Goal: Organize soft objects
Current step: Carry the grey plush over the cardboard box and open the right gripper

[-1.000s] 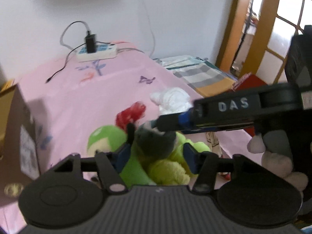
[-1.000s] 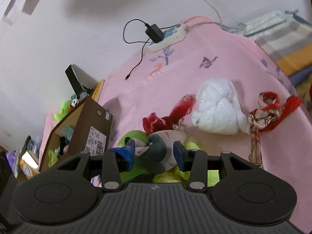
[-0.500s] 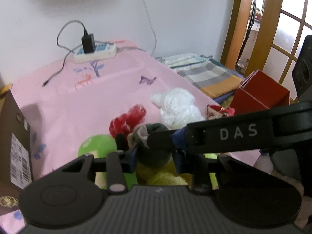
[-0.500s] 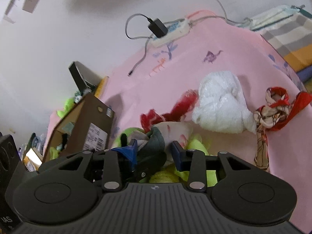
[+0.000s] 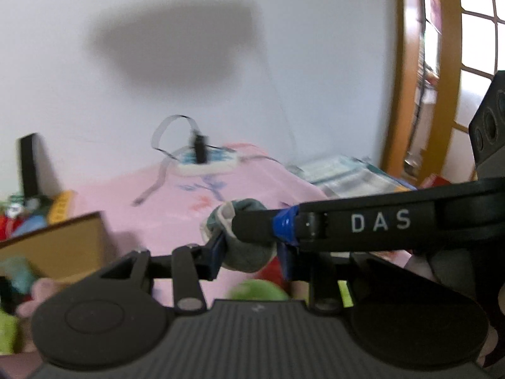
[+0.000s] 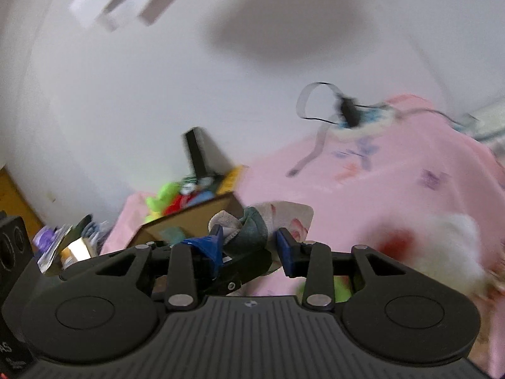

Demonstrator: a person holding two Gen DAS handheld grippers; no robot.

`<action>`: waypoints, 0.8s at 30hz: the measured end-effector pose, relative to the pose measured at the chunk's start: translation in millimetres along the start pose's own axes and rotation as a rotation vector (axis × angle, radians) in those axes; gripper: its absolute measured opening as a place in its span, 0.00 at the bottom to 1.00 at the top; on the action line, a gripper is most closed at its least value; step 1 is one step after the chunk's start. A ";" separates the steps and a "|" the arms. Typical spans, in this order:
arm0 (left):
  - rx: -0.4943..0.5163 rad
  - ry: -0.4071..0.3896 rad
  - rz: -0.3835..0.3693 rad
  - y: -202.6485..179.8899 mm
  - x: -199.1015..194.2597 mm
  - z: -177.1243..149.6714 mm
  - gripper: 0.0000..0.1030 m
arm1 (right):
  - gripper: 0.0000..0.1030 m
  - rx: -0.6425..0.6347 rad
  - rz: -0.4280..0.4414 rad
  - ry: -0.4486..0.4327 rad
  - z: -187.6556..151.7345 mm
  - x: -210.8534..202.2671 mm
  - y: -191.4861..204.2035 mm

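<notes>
Since the earlier frame both grippers are lifting the grey cloth bundle (image 5: 249, 249) off the bed (image 6: 394, 189). Left gripper (image 5: 251, 254) closing on it, right gripper (image 6: 249, 248) clamping it too. Cardboard box (image 6: 189, 224) at 10 o'clock already holding toys; white plush (image 6: 448, 249) still waiting at 3 o'clock.

Motion blur smears the power strip (image 5: 206, 162) and its cable. Nearer than it, a white fluffy bundle (image 6: 448, 249) with red beside it is too blurred to identify, perhaps a towel. The cardboard box (image 5: 60, 246), left of the strip, is cut off by the frame edge, its contents indistinct.
</notes>
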State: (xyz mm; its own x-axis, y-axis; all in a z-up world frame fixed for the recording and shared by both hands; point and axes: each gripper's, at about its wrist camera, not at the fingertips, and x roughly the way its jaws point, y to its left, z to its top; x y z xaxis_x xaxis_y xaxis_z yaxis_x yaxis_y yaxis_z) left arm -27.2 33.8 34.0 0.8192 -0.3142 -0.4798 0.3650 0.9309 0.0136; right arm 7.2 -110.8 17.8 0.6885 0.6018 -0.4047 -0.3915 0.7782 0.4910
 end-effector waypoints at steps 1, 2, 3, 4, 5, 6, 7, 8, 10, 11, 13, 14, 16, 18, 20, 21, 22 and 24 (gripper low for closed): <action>-0.014 -0.009 0.016 14.2 -6.2 0.6 0.27 | 0.20 -0.020 0.017 0.002 1.7 10.2 10.9; -0.026 -0.014 0.031 27.5 -10.9 0.7 0.27 | 0.20 -0.035 0.033 0.005 1.7 20.2 21.0; -0.034 -0.017 0.047 41.0 -14.9 0.5 0.27 | 0.20 -0.051 0.047 0.011 2.2 31.9 31.0; -0.038 -0.018 0.062 52.7 -17.7 -0.2 0.27 | 0.20 -0.068 0.058 0.021 0.6 43.9 39.8; -0.046 -0.016 0.075 66.3 -20.2 -1.8 0.27 | 0.20 -0.083 0.065 0.031 -1.0 55.3 48.2; -0.060 -0.014 0.082 80.0 -22.0 -4.6 0.27 | 0.20 -0.105 0.070 0.040 -2.7 67.6 56.7; -0.078 -0.013 0.087 95.1 -22.2 -7.1 0.27 | 0.20 -0.129 0.070 0.048 -4.3 77.8 63.8; -0.091 -0.006 0.088 108.2 -20.6 -9.8 0.27 | 0.20 -0.153 0.067 0.057 -5.5 88.7 71.2; -0.112 0.010 0.084 131.9 -14.4 -13.4 0.27 | 0.20 -0.206 0.052 0.079 -6.0 112.0 83.6; -0.124 0.021 0.077 144.1 -8.9 -14.8 0.27 | 0.20 -0.233 0.041 0.094 -5.9 123.9 89.3; -0.160 0.046 0.057 169.0 2.8 -17.5 0.27 | 0.20 -0.276 0.022 0.107 -7.7 140.6 96.5; -0.181 0.057 0.043 180.3 8.2 -19.4 0.27 | 0.20 -0.291 0.012 0.116 -6.2 152.0 96.3; -0.210 0.080 0.024 196.7 21.1 -20.8 0.27 | 0.20 -0.301 -0.004 0.133 -2.4 168.6 95.5; -0.230 0.104 0.012 212.6 31.2 -23.7 0.27 | 0.19 -0.304 -0.024 0.155 -1.8 186.3 92.4; -0.254 0.152 -0.002 223.5 46.7 -27.8 0.27 | 0.20 -0.311 -0.043 0.171 -3.2 198.0 88.7; -0.257 0.171 -0.005 226.7 55.1 -29.2 0.27 | 0.20 -0.318 -0.060 0.175 -4.6 204.6 87.9; -0.257 0.192 -0.003 228.0 61.8 -30.4 0.27 | 0.20 -0.321 -0.072 0.180 -5.6 209.0 86.7; -0.253 0.228 -0.012 230.3 73.6 -31.0 0.28 | 0.20 -0.323 -0.095 0.185 -7.1 215.3 87.4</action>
State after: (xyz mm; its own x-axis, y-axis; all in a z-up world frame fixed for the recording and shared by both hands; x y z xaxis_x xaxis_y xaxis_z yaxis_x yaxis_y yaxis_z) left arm 103.4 230.9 -25.4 0.6848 -0.3020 -0.6632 0.2290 0.9532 -0.1976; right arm 116.9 88.1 -31.9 0.6209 0.5238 -0.5832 -0.5241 0.8306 0.1880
